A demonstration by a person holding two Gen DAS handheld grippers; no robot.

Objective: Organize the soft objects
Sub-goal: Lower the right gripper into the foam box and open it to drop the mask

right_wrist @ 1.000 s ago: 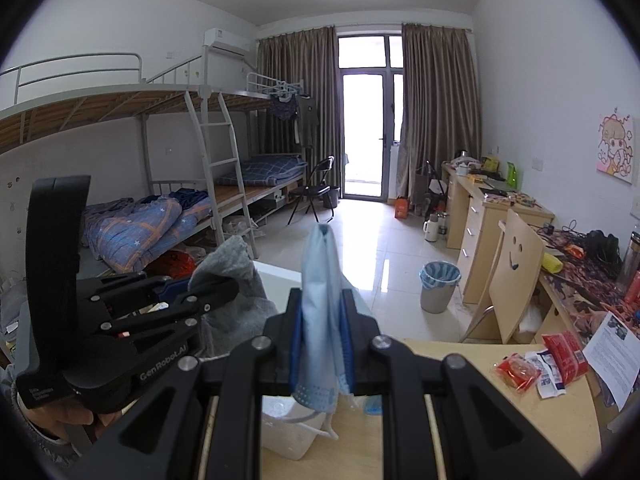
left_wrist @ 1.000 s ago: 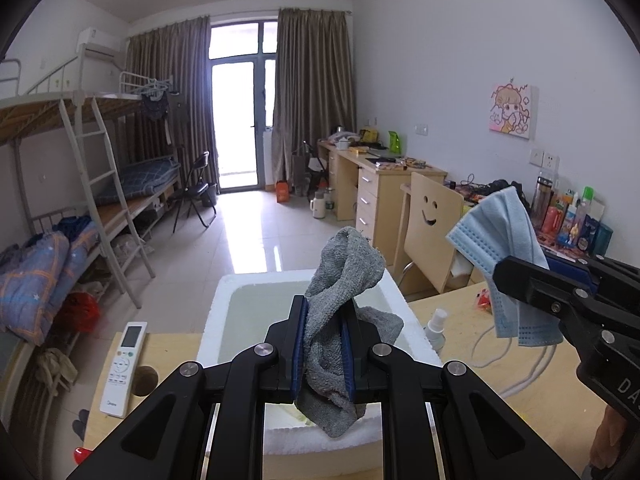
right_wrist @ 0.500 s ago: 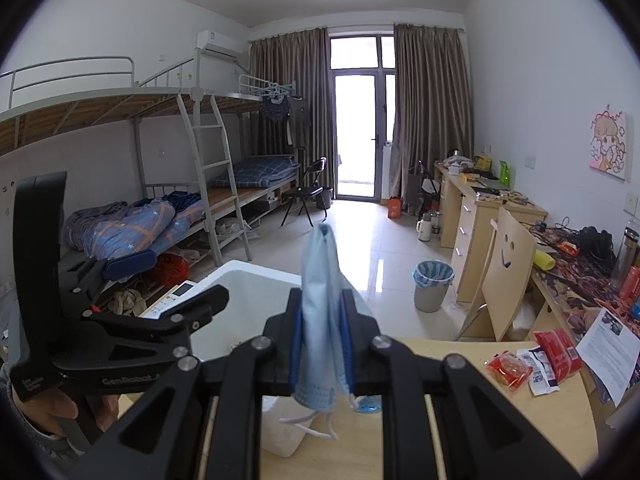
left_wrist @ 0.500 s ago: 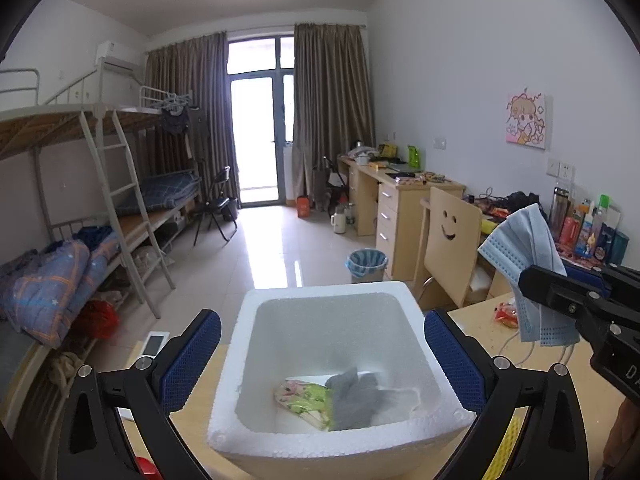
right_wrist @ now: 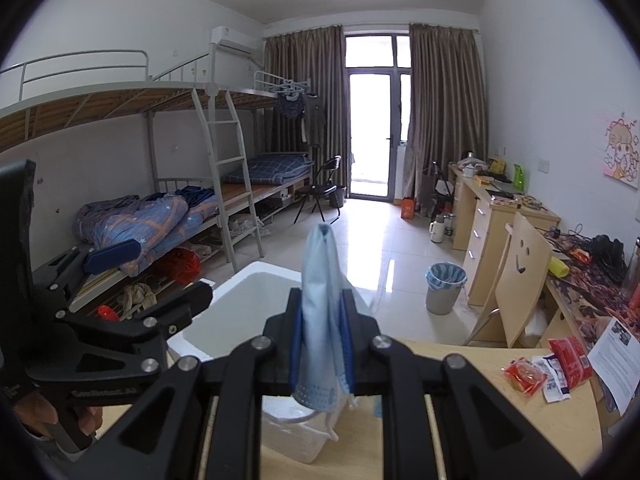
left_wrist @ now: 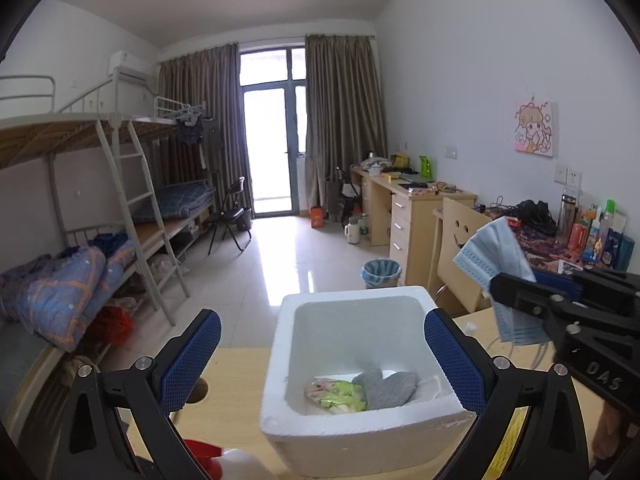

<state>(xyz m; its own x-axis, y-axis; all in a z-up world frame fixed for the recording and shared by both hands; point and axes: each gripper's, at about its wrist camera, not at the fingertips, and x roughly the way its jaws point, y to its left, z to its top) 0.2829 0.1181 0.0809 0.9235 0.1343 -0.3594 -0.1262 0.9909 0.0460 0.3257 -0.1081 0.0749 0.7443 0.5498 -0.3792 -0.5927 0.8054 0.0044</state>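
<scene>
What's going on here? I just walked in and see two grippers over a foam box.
A person is sorting soft items into the white foam box on the wooden table. The left gripper hangs open above the box, where a grey cloth and a green-patterned soft item lie on the bottom. The right gripper is shut on a light blue face mask, held up beside the box and not yet dropped in.
</scene>
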